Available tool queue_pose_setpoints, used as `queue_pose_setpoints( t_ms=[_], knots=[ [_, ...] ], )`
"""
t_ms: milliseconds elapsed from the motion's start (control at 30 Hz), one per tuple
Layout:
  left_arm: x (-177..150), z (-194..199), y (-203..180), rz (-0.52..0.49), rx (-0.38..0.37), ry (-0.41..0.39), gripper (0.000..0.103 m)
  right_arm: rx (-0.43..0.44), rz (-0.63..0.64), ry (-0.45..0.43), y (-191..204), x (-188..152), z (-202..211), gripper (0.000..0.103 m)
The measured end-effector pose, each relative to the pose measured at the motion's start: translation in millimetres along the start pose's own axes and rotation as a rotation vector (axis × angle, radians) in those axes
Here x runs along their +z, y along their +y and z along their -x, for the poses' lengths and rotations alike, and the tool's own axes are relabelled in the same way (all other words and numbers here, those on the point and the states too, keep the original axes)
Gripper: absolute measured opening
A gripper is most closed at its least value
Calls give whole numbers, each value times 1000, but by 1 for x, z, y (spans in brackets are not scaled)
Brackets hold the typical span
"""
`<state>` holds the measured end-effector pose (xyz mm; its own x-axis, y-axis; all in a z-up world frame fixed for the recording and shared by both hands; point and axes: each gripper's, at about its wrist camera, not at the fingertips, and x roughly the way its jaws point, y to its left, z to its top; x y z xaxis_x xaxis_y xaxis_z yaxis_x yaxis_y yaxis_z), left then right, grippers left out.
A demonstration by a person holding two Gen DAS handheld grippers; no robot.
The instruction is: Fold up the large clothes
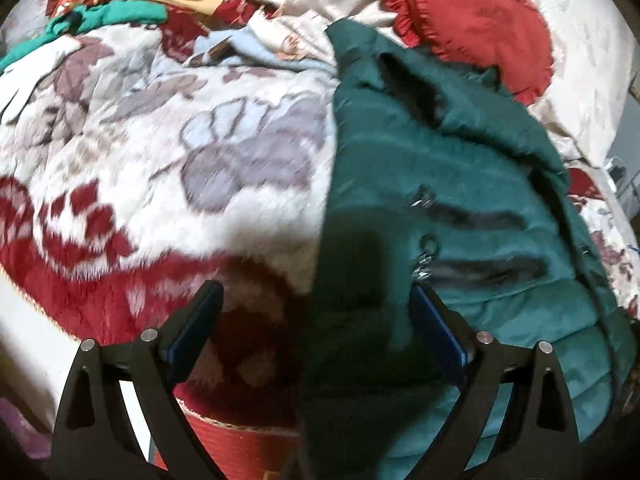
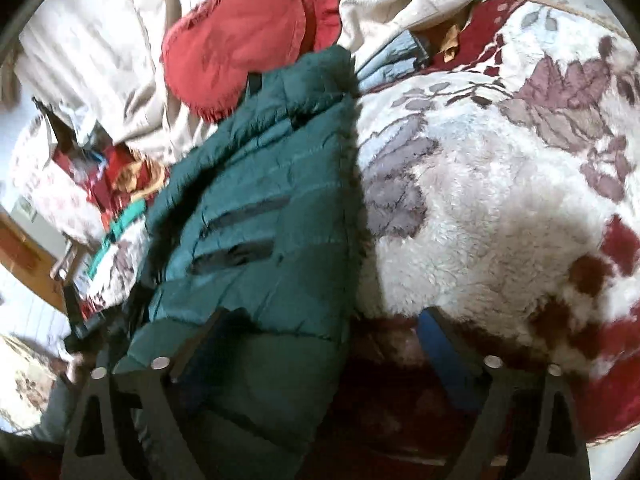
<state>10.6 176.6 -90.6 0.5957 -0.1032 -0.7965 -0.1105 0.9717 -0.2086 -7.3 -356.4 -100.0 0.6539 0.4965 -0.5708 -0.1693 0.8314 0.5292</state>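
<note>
Both wrist views close above the bed, sharing the jacket (image 1: 460, 208).

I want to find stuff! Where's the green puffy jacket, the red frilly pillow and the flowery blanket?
green puffy jacket (image 1: 460, 184): left wrist view, quilted middle panel.
red frilly pillow (image 2: 240, 40): right wrist view, flat centre.
flowery blanket (image 1: 160, 152): left wrist view, white fluffy part.

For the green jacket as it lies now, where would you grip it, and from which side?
Probably the near hem of the green jacket, approached from the near end. It lies lengthwise away from both open grippers, left and right, and that edge sits between their fingers already.
</note>
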Motion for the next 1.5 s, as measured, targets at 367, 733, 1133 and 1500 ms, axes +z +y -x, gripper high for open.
queue_pose_setpoints(
  t_ms=[367,733,1133,1500],
  knots=[
    [-15,11,-1,38,13,12,102,-41,-20,44,7,4,-2,100],
    [-29,4,-11,47,147,21,103,-177,-38,80,29,7,-16,100],
    [-33,2,-9,67,122,7,103,-185,-62,61,23,3,-13,100],
    [-40,20,5,103,-5,-28,102,-195,-59,68,24,4,-14,100]
  ],
)
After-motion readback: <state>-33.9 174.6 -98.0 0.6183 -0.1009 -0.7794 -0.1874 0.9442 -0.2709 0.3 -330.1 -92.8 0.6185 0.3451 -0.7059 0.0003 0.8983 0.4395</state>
